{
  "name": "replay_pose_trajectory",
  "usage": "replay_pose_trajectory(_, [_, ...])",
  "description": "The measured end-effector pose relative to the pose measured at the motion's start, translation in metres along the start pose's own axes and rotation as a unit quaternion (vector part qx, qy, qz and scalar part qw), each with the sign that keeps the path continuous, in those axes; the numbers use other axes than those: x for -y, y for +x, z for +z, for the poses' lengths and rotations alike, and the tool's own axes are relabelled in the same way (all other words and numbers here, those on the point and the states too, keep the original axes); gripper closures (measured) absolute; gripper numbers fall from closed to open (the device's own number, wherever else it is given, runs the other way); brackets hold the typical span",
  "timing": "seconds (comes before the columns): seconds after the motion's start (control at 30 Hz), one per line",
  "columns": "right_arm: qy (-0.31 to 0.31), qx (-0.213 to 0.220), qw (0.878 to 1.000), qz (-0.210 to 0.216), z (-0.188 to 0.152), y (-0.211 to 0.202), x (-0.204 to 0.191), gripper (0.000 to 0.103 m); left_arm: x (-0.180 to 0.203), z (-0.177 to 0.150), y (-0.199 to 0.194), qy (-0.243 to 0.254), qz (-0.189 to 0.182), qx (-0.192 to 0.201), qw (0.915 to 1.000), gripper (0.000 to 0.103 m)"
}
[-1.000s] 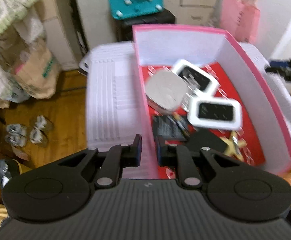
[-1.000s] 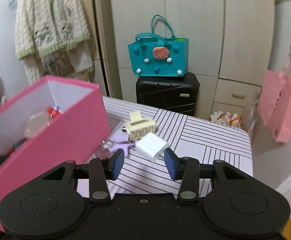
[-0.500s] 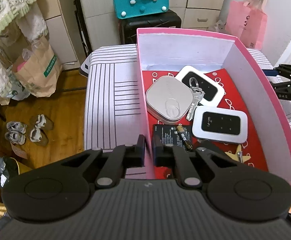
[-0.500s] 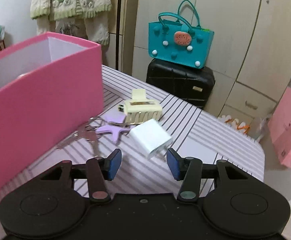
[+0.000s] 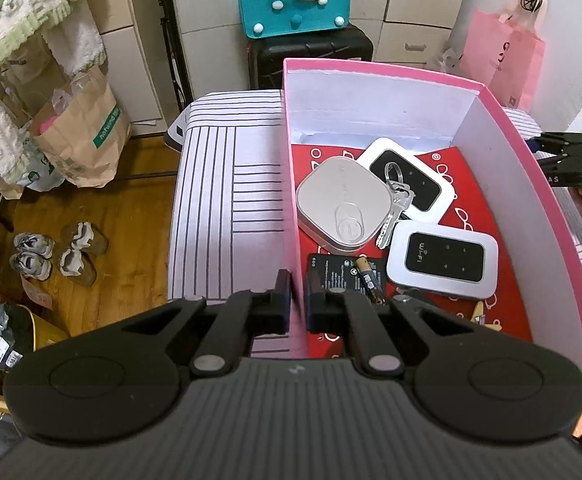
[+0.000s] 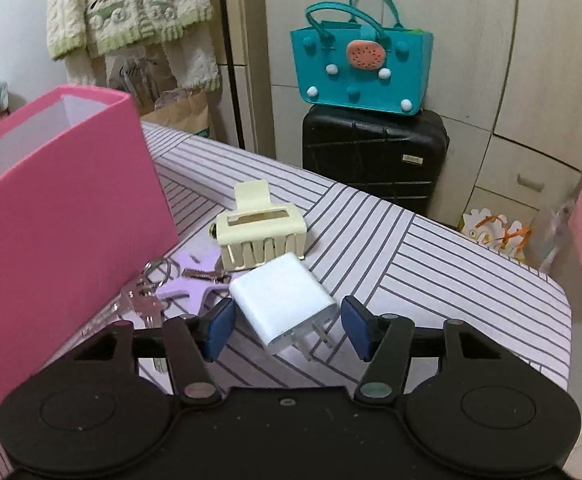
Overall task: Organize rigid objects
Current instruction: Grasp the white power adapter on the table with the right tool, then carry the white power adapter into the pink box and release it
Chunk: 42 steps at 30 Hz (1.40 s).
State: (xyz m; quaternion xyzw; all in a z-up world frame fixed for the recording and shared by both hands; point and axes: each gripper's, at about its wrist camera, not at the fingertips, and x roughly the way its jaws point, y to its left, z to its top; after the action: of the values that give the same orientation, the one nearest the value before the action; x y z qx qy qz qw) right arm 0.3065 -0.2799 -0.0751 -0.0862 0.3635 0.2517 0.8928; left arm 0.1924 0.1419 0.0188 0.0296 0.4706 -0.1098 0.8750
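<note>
A striped cloth covers the desk (image 6: 391,248). On it stands the pink cardboard box (image 5: 531,184); left tongs (image 5: 298,300) pinch its wall. Beside the box, right tongs (image 6: 287,326), just widening, flank a glossy white charger (image 6: 281,300).

The left gripper's (image 5: 298,300) black body covers the pink box's (image 5: 531,168) near end, hiding part of a yellow star (image 5: 481,316) at lower right. The right gripper (image 5: 567,156) is cut off at the frame's right edge. In the right wrist view, that box (image 6: 59,216) runs off the left edge.
</note>
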Motion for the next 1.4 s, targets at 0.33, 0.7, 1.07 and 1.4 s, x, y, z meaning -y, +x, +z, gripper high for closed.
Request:
replay_pose_trajectory(0.33, [0.046, 0.010, 0.998, -0.040, -0.001, -0.004, -0.008, 0.051, -0.001, -0.001, 0.000, -0.006, -0.003, 0.004, 1.0000, 0.097])
replay_pose_trajectory(0.7, [0.054, 0.038, 0.997, -0.034, 0.000, -0.052, -0.032, 0.054, -0.001, -0.001, 0.002, 0.007, -0.007, 0.004, 0.9999, 0.097])
replay_pose_trajectory(1.07, [0.029, 0.094, 0.994, 0.040, 0.026, -0.114, -0.089, 0.054, 0.000, -0.003, 0.001, 0.023, -0.014, 0.009, 0.9996, 0.096])
replay_pose_trajectory(1.4, [-0.048, 0.078, 0.993, 0.075, 0.048, -0.112, -0.152, 0.054, 0.002, -0.003, 0.001, 0.046, -0.012, 0.010, 0.9988, 0.096])
